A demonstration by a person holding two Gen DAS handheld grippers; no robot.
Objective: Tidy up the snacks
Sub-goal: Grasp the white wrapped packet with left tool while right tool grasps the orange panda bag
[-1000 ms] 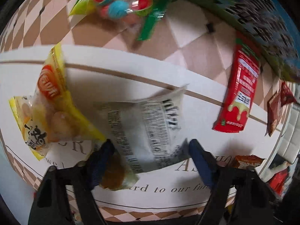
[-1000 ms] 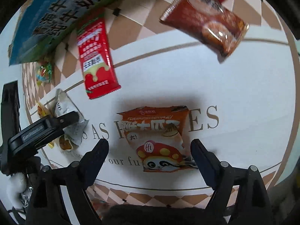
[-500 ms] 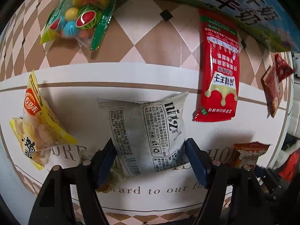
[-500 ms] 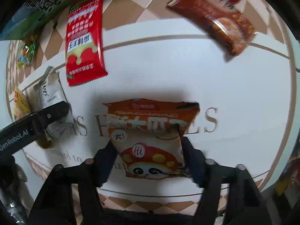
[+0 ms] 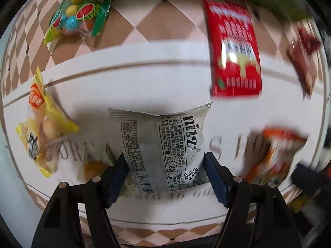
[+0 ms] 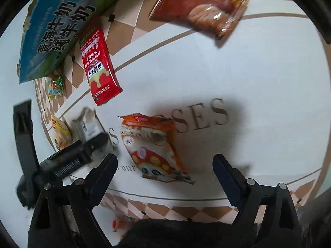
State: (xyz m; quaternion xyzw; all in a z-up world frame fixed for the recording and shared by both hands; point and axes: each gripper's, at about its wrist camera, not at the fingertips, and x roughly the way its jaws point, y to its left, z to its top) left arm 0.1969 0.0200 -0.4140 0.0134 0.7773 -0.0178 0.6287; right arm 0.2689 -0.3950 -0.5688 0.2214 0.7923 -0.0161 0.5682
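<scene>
My left gripper (image 5: 165,159) is shut on a grey-white snack packet (image 5: 161,136), its pads pressing the packet's two lower sides a little above the white cloth. In the right wrist view the same packet (image 6: 86,124) shows at the left, with the left gripper's black finger in front of it. An orange snack packet (image 6: 153,146) with a cartoon mushroom lies tilted on the cloth. It sits between the jaws of my right gripper (image 6: 165,159), which are opening wide, and neither pad touches it.
A long red packet (image 5: 233,51), a clear bag of coloured candies (image 5: 80,16) and a yellow packet (image 5: 43,128) lie around the grey one. A brown-red packet (image 6: 200,8) lies at the back right. A blue-green carton (image 6: 55,26) stands at the back left on the checkered tablecloth (image 6: 258,82).
The right gripper closed on the orange packet, then opened and let it go; the packet now lies tilted to the left. The left gripper rolled and shifted with the grey packet in it.
</scene>
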